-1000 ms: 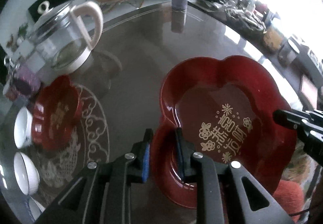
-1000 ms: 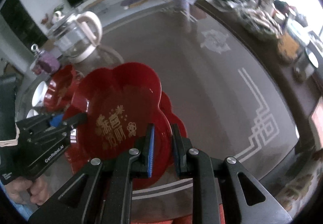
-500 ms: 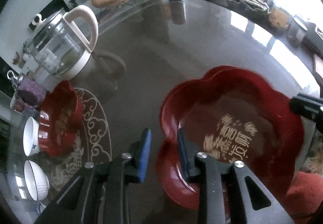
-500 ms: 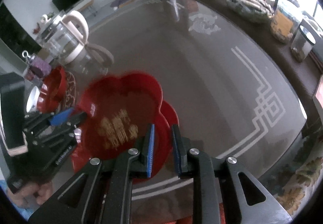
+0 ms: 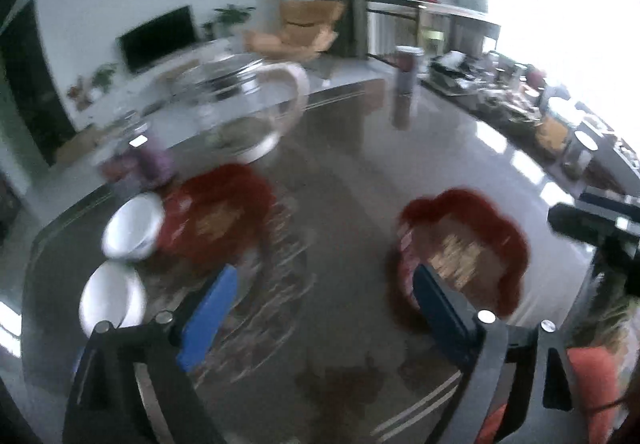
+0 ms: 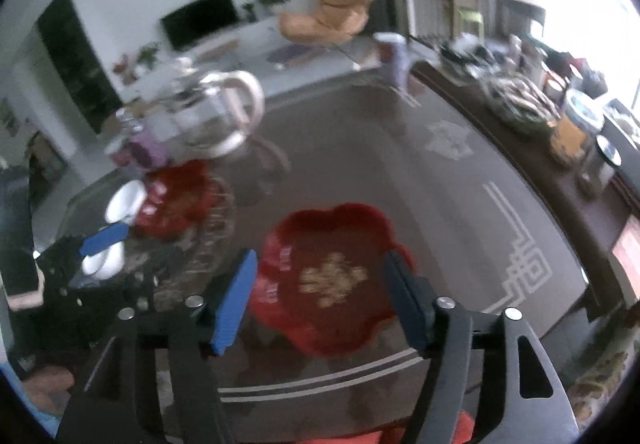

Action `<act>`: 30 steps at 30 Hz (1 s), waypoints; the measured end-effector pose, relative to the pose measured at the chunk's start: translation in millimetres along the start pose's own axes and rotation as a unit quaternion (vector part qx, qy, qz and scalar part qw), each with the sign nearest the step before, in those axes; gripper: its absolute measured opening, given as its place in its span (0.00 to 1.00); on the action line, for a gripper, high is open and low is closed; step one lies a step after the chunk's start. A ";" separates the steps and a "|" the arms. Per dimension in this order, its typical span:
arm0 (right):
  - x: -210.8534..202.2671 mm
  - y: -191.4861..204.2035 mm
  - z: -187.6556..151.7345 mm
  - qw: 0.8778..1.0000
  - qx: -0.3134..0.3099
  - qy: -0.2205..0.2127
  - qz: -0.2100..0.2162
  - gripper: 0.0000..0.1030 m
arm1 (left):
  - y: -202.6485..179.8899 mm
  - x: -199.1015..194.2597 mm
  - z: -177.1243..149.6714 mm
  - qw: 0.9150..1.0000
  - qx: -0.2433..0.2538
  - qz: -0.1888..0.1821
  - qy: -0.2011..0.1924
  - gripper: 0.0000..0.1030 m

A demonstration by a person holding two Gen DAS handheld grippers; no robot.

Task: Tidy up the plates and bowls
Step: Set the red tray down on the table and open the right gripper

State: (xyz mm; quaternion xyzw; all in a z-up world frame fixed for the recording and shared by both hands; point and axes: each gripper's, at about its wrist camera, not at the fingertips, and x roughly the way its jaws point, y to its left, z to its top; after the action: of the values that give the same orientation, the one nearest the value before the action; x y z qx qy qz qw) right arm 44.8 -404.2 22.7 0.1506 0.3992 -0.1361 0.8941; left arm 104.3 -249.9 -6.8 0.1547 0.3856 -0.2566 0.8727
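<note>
A red flower-shaped plate [image 6: 332, 236] with gold lettering lies flat on the dark glass table, also in the left wrist view [image 5: 460, 244]. My right gripper [image 6: 320, 262] hovers above its near rim. Its jaws are opening wide and the pads touch nothing. My left gripper [image 5: 324, 284] is raised to the left of the plate, jaws also opening, nothing between them. A second red plate [image 5: 220, 216] lies at the left beside two white bowls [image 5: 132, 224] [image 5: 112, 300]. Both views are motion-blurred.
A glass kettle [image 5: 240, 112] with a cream handle stands behind the left plate, next to a purple jar [image 5: 152, 160]. A tall can [image 5: 406, 72] is at the far edge. Jars and clutter [image 6: 572, 132] line the right side. The table's near edge [image 6: 320, 376] is just below me.
Both grippers were shut on the red plate's rim; both have let go, opened wide and pulled back and up. The plate now rests on the table.
</note>
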 end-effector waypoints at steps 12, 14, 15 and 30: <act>56.0 108.2 -65.3 0.997 -0.066 0.032 0.009 0.73 | 102.0 -21.0 -99.6 0.989 -0.096 0.110 0.009 0.87; 53.4 117.5 -68.3 0.997 -0.072 0.021 0.006 0.73 | 111.2 -22.9 -98.0 0.987 -0.107 0.121 0.004 0.87; 50.4 120.4 -69.3 0.997 -0.076 0.010 0.004 0.73 | 115.0 -23.7 -98.5 0.986 -0.111 0.124 0.001 0.87; 42.0 137.2 -82.7 0.995 -0.094 -0.014 0.006 0.73 | 137.2 -27.9 -105.9 0.979 -0.149 0.139 0.012 0.87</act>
State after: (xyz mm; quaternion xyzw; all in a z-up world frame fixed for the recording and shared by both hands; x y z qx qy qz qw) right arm 66.2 -252.1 -39.6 0.0666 0.3964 -0.0944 0.9108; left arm 103.3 -78.6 -45.3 0.0784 0.4043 -0.0705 0.9085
